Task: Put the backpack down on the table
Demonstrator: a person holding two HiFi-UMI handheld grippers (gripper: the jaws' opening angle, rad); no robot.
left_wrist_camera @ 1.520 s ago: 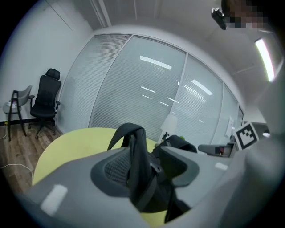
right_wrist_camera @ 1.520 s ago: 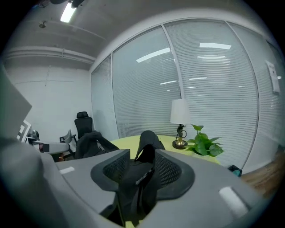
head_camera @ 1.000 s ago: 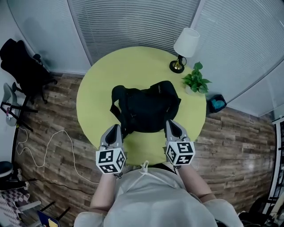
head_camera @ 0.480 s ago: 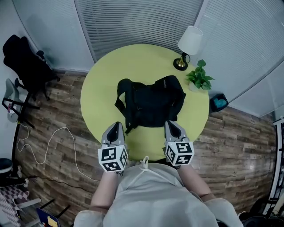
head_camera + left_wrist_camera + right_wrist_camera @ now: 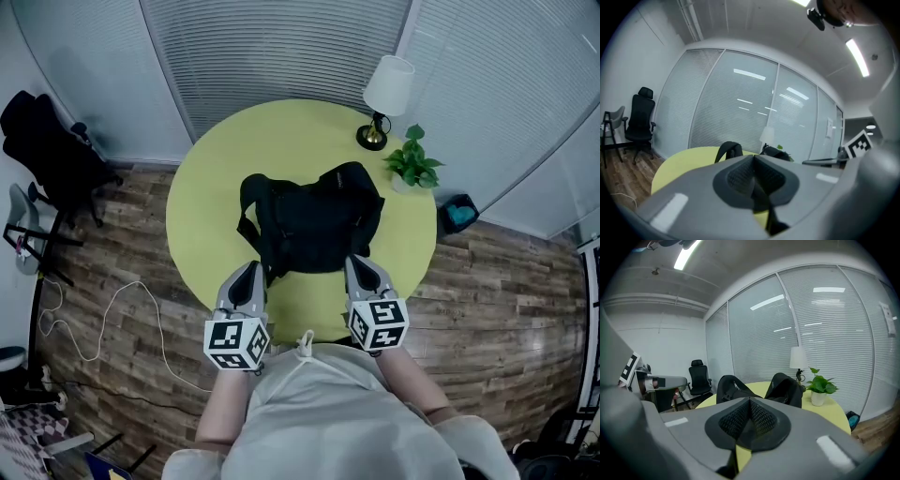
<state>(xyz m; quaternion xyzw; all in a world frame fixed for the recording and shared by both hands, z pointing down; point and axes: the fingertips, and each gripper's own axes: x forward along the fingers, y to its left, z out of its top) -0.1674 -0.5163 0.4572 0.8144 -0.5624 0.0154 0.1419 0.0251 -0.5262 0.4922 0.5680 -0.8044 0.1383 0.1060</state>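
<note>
Head view looks steeply down on a round yellow table (image 5: pixel 281 136), and the black backpack (image 5: pixel 314 223) lies on it, a little nearer to the person than the middle of the top. Its straps spread to the left side and hang toward the near edge. The left gripper (image 5: pixel 248 272) and the right gripper (image 5: pixel 358 266) are both over the near rim of the table, side by side and well apart from each other, each one pointing to the near edge of the backpack. Their tips come close to the bag, but from above I cannot tell if they touch it. In the left gripper view the two jaws are pressed together, pad against pad, and nothing is between them; the backpack is seen beyond them, standing on the yellow top. In the right gripper view the jaws are also fully closed and empty, and the bag rises behind them in two dark humps. So neither gripper has hold of the backpack, and the bag rests on the table by its own weight. At the far right of the table stand a lamp (image 5: pixel 386 89) with a white shade and, beside it, a small green plant (image 5: pixel 412 161) in a white pot. On the wooden floor (image 5: pixel 122 234) at the left stands a black chair (image 5: pixel 47 141), and a light cable (image 5: pixel 122 309) lies in loops near it.
</note>
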